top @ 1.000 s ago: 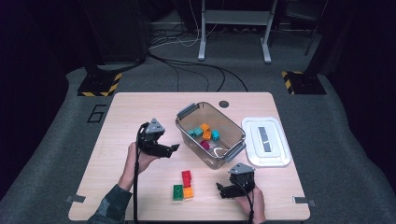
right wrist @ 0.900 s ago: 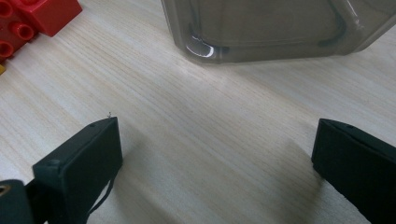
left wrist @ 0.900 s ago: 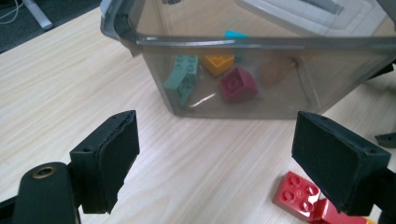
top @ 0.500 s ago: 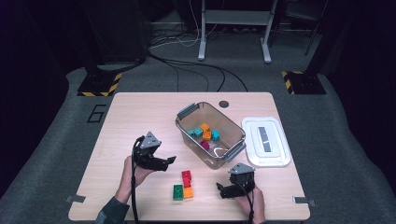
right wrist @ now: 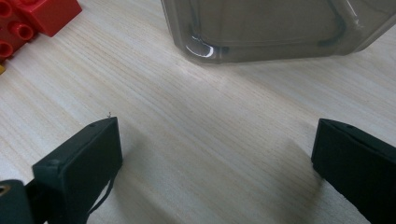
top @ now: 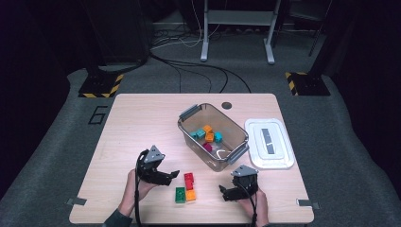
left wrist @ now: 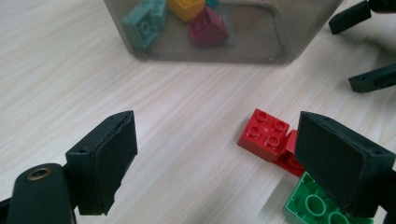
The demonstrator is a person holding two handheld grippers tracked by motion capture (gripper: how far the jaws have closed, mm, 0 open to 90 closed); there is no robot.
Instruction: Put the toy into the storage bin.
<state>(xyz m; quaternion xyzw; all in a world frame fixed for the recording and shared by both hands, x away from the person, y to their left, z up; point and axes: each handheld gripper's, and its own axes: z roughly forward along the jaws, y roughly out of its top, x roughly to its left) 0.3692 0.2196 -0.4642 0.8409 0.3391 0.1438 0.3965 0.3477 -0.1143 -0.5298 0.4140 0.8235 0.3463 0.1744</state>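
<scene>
Left claw (top: 166,178) hangs low over the worktop (top: 142,123), jaws wide and empty, with the red brick (left wrist: 264,134) just off its right jaw and touching the green brick (left wrist: 317,207) beside it. Right claw (top: 227,194) sits near the worktop's front edge, jaws spread, holding nothing, facing the clear bin (top: 213,137). The risk here: that red brick isn't centred between the jaws, so closing now could clip its corner, shove it into the green one, or drag both along.
</scene>
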